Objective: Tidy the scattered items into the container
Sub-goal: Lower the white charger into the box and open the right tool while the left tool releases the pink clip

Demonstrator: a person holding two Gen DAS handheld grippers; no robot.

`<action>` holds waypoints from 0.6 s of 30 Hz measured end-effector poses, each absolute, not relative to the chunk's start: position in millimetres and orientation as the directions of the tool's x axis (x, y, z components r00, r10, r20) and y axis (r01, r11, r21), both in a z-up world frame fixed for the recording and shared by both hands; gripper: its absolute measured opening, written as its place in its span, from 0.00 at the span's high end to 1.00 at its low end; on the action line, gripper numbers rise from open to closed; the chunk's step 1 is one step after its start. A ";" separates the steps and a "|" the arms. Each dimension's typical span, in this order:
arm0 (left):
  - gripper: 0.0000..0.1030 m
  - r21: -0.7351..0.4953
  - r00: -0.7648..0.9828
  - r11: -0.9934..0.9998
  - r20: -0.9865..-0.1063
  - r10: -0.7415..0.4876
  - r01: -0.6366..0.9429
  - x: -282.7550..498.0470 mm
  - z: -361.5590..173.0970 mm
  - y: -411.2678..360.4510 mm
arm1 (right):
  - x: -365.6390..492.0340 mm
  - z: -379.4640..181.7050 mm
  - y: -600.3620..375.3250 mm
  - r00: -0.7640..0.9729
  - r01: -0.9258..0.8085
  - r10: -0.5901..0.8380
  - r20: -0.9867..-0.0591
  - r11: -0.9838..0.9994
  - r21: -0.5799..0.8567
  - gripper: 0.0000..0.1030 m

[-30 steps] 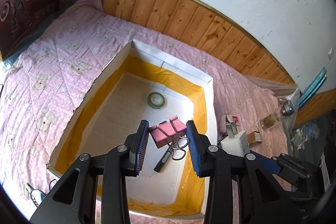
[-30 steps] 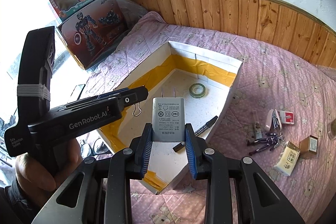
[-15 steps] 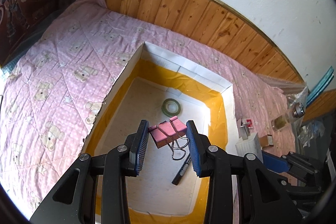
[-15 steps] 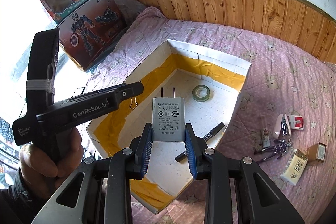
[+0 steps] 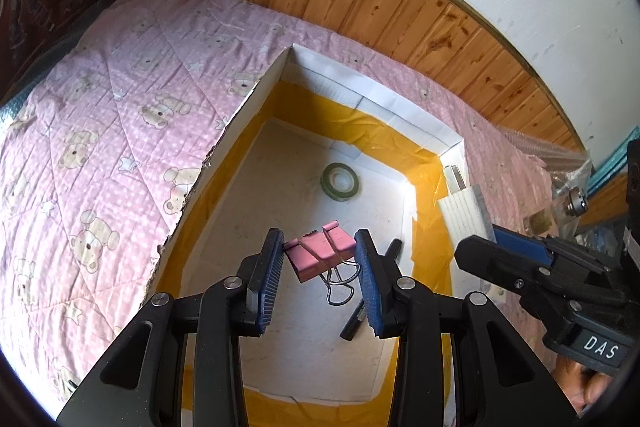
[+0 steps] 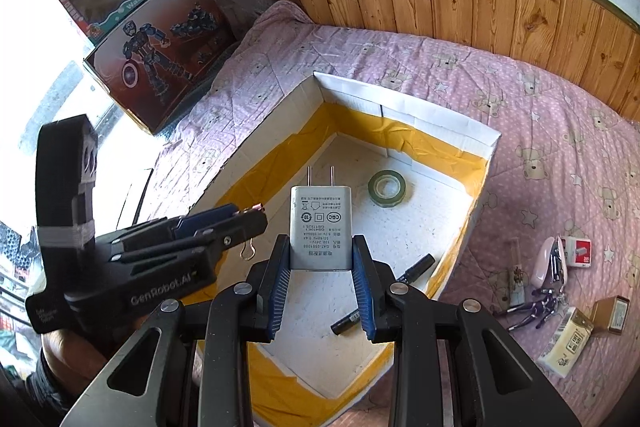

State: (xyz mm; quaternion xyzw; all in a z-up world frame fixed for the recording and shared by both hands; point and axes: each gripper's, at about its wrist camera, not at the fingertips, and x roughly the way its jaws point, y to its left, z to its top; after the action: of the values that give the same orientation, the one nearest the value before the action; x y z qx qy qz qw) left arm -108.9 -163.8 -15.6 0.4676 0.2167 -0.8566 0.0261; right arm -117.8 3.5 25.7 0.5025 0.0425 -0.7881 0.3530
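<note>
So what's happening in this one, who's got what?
A person holds a gripper in each hand over the open box on the pink quilt. The left gripper is clamped on a pink binder clip, the right gripper on a white charger plug. Both hang above the box, neither item released. A tape roll and black marker already lie inside; more small items wait on the quilt.

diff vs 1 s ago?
Both grippers came in lower over the white cardboard box with yellow tape. Nothing released: left gripper keeps the pink binder clip, right gripper the grey plug-in charger. Green tape roll and black marker unmoved.
</note>
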 end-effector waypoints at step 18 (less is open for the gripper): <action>0.63 -0.361 -0.521 -0.900 -0.832 0.191 0.246 -111.8 -27.4 -164.2 | -165.5 1.6 -46.7 -0.160 0.605 -0.449 -0.879 -0.748 0.272 0.70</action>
State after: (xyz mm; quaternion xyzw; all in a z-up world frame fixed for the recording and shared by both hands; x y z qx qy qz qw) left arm -111.8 -164.2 -27.4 0.4892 0.2236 -0.8429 0.0164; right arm -165.5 -46.7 1.6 0.5471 0.0716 -0.7581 0.3476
